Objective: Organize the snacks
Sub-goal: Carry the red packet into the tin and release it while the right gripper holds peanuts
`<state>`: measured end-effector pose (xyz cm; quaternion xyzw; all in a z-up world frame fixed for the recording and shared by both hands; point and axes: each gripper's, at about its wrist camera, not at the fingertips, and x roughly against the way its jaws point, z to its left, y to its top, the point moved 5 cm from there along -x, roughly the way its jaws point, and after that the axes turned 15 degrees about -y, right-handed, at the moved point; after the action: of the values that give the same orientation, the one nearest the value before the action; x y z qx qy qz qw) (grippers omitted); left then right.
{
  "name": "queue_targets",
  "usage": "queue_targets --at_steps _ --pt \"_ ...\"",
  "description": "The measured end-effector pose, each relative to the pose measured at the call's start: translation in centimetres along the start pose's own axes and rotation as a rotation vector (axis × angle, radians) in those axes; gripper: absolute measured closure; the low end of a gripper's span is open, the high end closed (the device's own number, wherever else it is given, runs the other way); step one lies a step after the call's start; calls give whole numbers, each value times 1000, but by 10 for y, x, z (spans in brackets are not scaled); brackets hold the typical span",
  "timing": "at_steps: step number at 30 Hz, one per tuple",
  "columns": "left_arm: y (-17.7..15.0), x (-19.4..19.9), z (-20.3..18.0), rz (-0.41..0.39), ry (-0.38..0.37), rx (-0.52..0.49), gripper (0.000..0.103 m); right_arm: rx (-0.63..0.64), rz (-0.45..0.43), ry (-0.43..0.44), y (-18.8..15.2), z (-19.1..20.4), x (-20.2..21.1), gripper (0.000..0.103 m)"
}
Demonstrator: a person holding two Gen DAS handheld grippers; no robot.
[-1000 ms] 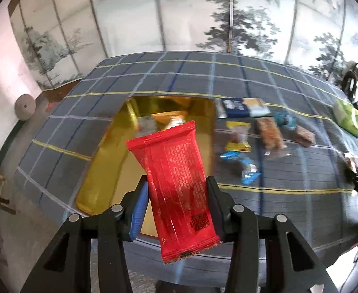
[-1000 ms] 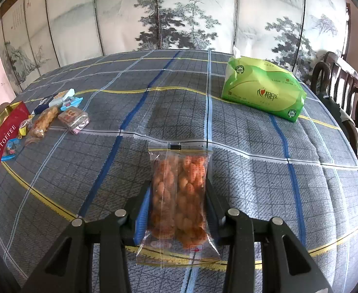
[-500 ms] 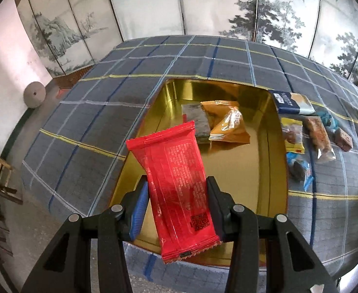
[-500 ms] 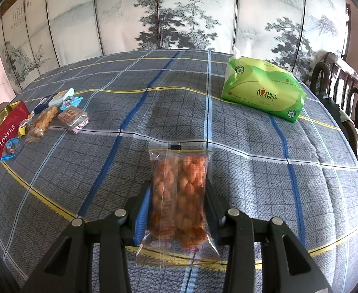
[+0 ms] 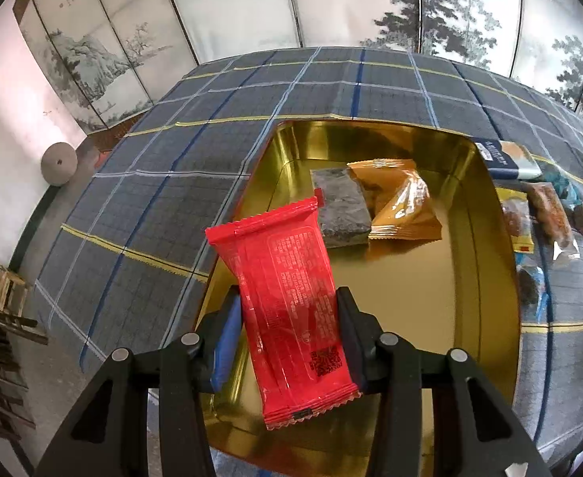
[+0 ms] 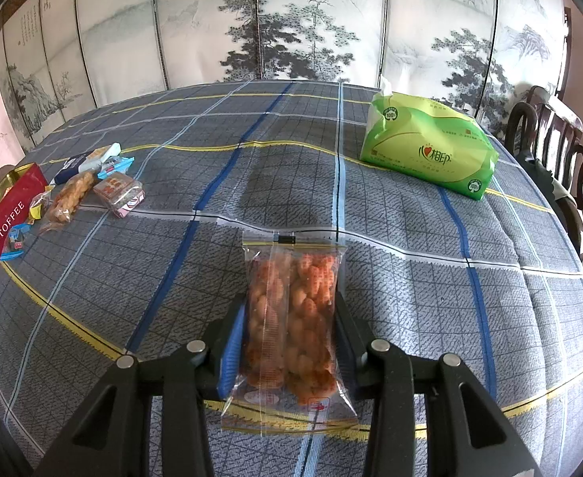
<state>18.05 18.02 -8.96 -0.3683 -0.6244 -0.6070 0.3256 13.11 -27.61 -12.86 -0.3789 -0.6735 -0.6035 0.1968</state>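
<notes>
Left gripper (image 5: 289, 320) pinched a glossy red foil snack packet (image 5: 287, 310), held above the open gold metal tin (image 5: 486, 238). Right gripper (image 6: 289, 328) clamped a clear plastic bag of orange twists (image 6: 291, 318) over the plaid tablecloth (image 6: 411, 218).

Bright, even daylight; glare on the gold tin (image 5: 486, 214); soft shadows; sharp focus; fisheye bends edges, corners black.

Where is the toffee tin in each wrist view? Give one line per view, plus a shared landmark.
Left wrist: the toffee tin fills the centre, gold inside showing, below the red packet.
Right wrist: at the far left edge, its red side showing.
Shared landmark: the dark blue packet beside the tin.
</notes>
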Motion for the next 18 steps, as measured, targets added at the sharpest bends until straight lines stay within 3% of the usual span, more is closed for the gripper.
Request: queue_targets --at_steps 18 --pt "10 -15 -7 3 23 -59 56 1 0 -1 0 1 0 63"
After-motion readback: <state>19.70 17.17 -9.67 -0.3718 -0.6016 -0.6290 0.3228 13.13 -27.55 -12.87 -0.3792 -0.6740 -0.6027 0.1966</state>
